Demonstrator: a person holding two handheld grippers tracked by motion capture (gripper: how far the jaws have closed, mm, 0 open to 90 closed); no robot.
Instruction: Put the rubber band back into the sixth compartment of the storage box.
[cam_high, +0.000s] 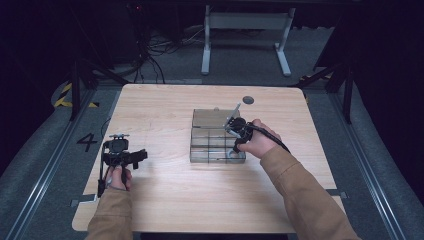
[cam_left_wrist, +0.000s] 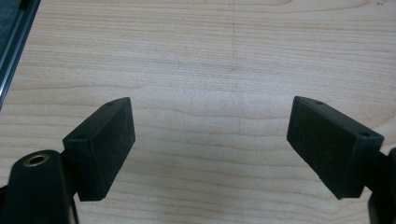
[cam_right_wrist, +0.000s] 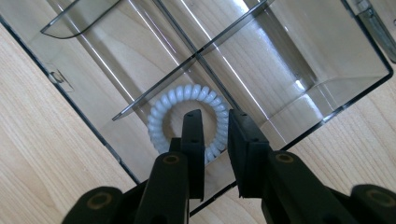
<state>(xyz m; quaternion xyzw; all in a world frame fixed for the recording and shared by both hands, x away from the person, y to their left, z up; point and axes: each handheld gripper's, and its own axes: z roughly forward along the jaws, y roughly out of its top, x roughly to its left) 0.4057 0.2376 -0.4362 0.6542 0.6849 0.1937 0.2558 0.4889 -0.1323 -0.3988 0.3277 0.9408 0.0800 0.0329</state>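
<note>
A white spiral hair tie (cam_right_wrist: 187, 93) lies flat in a near compartment of a clear, divided plastic box (cam_right_wrist: 327, 84). My right gripper (cam_right_wrist: 215, 119) points down into that compartment. One jaw stands inside the ring and the other outside, so a stretch of the coil lies in the narrow gap between them, and the pads do not seem to press on it. In the high view the box (cam_high: 217, 142) sits at the table's middle, with the right gripper (cam_high: 234, 146) at its near right corner. My left gripper (cam_left_wrist: 210, 135) is wide open over bare wood, near the table's left edge (cam_high: 140, 156).
The box's lid (cam_high: 215, 117) lies opened toward the far side. A small dark grey disc (cam_high: 248, 100) rests on the table behind the box. Beyond the wooden table (cam_high: 165, 200) are a dark floor, cables and white desk legs.
</note>
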